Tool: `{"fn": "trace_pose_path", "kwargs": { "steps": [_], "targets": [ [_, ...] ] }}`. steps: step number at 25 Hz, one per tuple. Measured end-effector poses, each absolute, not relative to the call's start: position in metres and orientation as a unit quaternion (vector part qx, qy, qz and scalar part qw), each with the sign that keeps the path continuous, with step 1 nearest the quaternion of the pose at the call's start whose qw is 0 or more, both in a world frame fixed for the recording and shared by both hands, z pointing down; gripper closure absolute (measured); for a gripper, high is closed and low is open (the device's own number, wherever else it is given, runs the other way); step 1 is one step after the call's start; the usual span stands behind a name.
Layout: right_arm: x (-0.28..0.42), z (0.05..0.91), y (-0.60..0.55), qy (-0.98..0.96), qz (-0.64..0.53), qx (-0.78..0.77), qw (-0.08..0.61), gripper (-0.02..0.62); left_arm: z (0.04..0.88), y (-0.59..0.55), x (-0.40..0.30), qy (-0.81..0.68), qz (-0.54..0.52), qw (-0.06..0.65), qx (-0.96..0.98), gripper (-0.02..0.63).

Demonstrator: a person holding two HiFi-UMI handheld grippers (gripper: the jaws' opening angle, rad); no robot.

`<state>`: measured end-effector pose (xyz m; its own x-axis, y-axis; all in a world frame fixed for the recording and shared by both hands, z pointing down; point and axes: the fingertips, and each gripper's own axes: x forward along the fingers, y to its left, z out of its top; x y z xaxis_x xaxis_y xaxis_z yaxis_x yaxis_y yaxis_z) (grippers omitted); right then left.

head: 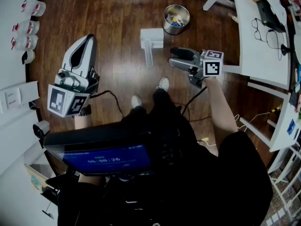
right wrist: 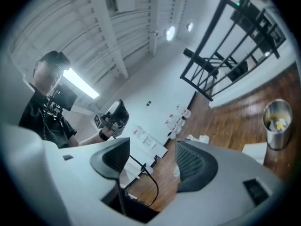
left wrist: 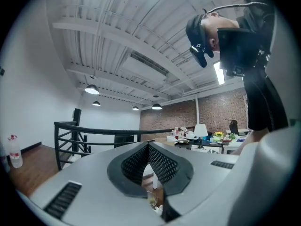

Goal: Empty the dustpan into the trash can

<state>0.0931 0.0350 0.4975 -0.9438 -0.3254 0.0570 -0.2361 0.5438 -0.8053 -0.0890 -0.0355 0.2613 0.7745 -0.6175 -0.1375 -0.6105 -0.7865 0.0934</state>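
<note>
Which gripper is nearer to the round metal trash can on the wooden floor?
Right. In the head view the right gripper is just below the round metal trash can; the left gripper is far off to its lower left.

Head view looks steeply down at the wooden floor (head: 117, 13); right gripper view, rolled, shares its trash can (right wrist: 277, 119); left gripper view seems level, catching ceiling (left wrist: 117, 41).

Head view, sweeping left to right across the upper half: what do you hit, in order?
In order: bottles → left gripper → dustpan → trash can → eyeglasses. The right gripper is left out: it overlaps the can's span.
</note>
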Motion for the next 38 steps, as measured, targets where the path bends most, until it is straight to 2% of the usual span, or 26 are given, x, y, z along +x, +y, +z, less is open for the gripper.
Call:
{"fn": "trace_pose_path", "kwargs": {
  "steps": [5,10,18,21,26,33,38],
  "targets": [
    [0.070,0.394,0.059,0.912,-0.324,-0.237,0.084,0.319,0.214,0.003,-0.075,-0.269,-0.077,-0.035,0.959,0.604],
    [0.034,0.310,0.091,0.911,-0.254,-0.288,0.151,0.321,0.210,0.052,-0.129,-0.260,-0.109,-0.027,0.959,0.604],
    [-0.083,0.281,0.164,0.955,-0.139,-0.260,-0.002,0.324,0.200,0.120,-0.212,-0.237,-0.116,-0.048,0.963,0.604],
    [-0.106,0.269,0.173,0.950,-0.109,-0.290,-0.048,0.374,0.200,0.135,-0.233,-0.236,-0.126,-0.042,0.963,0.604],
    [-0.118,0.243,0.181,0.946,-0.102,-0.305,-0.034,0.374,0.197,0.149,-0.243,-0.233,-0.144,-0.029,0.961,0.604],
    [-0.121,0.241,0.183,0.948,-0.098,-0.300,-0.048,0.380,0.193,0.148,-0.237,-0.234,-0.142,-0.025,0.961,0.604],
    [-0.117,0.241,0.181,0.950,-0.100,-0.292,-0.039,0.380,0.193,0.149,-0.228,-0.234,-0.124,-0.044,0.963,0.604]
  ]
}}
